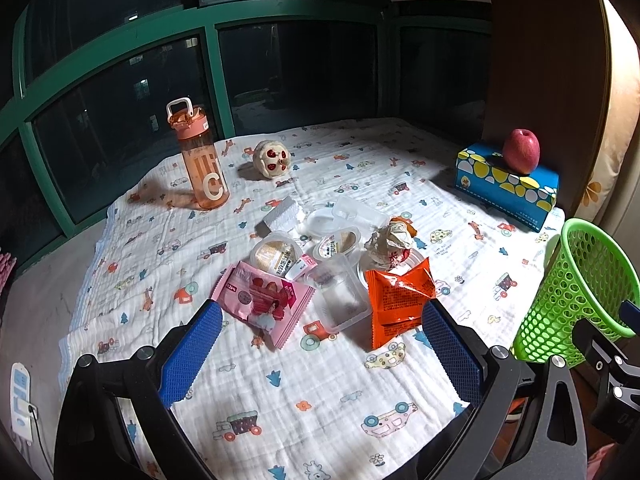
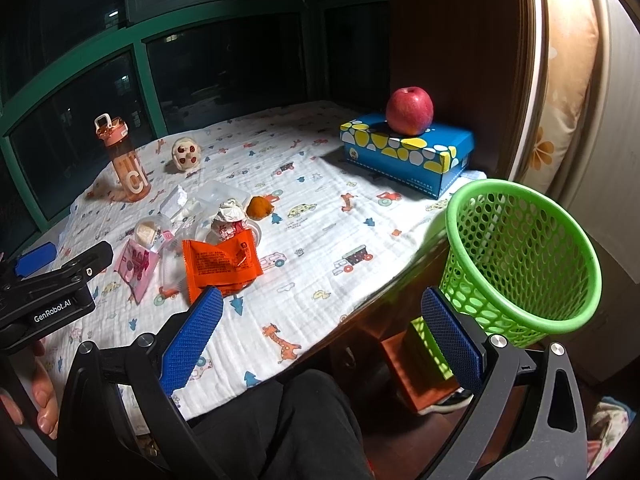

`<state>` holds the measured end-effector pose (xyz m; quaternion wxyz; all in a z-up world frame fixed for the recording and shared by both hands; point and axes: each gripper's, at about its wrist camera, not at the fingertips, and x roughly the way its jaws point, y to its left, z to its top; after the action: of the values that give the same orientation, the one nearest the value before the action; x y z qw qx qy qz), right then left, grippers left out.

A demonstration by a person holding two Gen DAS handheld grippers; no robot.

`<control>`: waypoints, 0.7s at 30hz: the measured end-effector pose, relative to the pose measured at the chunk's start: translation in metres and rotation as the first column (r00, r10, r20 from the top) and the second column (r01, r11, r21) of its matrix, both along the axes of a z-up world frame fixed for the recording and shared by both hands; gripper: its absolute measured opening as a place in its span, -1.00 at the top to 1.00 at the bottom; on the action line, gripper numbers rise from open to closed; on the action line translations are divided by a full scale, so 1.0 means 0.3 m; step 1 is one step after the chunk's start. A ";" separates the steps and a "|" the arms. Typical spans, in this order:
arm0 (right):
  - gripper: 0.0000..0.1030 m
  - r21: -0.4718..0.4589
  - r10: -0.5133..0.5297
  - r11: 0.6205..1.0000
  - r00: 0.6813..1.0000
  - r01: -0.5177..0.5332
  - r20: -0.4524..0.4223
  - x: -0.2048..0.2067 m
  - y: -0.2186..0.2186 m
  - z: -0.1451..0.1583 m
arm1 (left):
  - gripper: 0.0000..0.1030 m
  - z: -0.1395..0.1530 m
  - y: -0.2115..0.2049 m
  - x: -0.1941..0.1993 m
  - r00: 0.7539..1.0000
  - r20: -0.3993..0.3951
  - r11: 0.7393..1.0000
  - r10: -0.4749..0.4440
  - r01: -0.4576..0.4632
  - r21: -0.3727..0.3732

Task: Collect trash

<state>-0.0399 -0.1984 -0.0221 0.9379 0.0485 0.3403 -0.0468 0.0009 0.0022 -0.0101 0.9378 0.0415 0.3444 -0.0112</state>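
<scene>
A dark window backs a table under a white cartoon-print cloth [image 1: 280, 400]. A heap of trash sits mid-table: a pink wrapper [image 1: 266, 300], an orange wrapper [image 1: 398, 300], clear plastic tubs [image 1: 340, 300], crumpled paper [image 1: 390, 242]. It all looks light, thin and crinkly; I judge a wrapper's edge the best hold. My left gripper [image 1: 322, 364] and right gripper [image 2: 322, 340] both gape wide, empty, touching nothing; a green basket [image 2: 524, 256] waits at the table's right edge

green-framed windows [image 1: 212, 60], dark outside | dark wooden panel [image 1: 544, 60] | printed cloth [image 1: 320, 380]
</scene>
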 end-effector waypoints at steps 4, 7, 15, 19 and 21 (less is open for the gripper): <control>-0.91 0.003 0.005 1.000 1.000 -0.005 -0.002 0.006 0.004 -0.005 | -0.88 -0.004 0.000 0.006 1.000 -0.005 1.000 0.005 -0.005 -0.002; -0.91 0.003 0.010 1.000 1.000 -0.010 -0.003 0.010 0.007 -0.006 | -0.88 -0.005 -0.001 0.010 1.000 -0.008 1.000 0.007 -0.007 -0.003; -0.91 0.005 0.022 1.000 1.000 -0.022 -0.008 0.022 0.009 -0.010 | -0.88 -0.010 0.002 0.028 1.000 -0.019 1.000 0.011 -0.011 -0.001; -0.91 0.000 0.031 1.000 0.999 -0.031 -0.007 0.031 0.015 -0.008 | -0.88 -0.006 0.006 0.035 1.000 -0.018 1.000 0.015 -0.015 -0.002; -0.91 -0.003 0.036 0.999 0.999 -0.036 -0.004 0.035 0.018 -0.006 | -0.88 -0.004 0.009 0.041 1.000 -0.020 1.000 0.017 -0.017 -0.002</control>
<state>-0.0292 -0.1931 -0.0240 0.9380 0.0407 0.3429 -0.0306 0.0132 0.0050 -0.0114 0.9345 0.0374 0.3539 -0.0040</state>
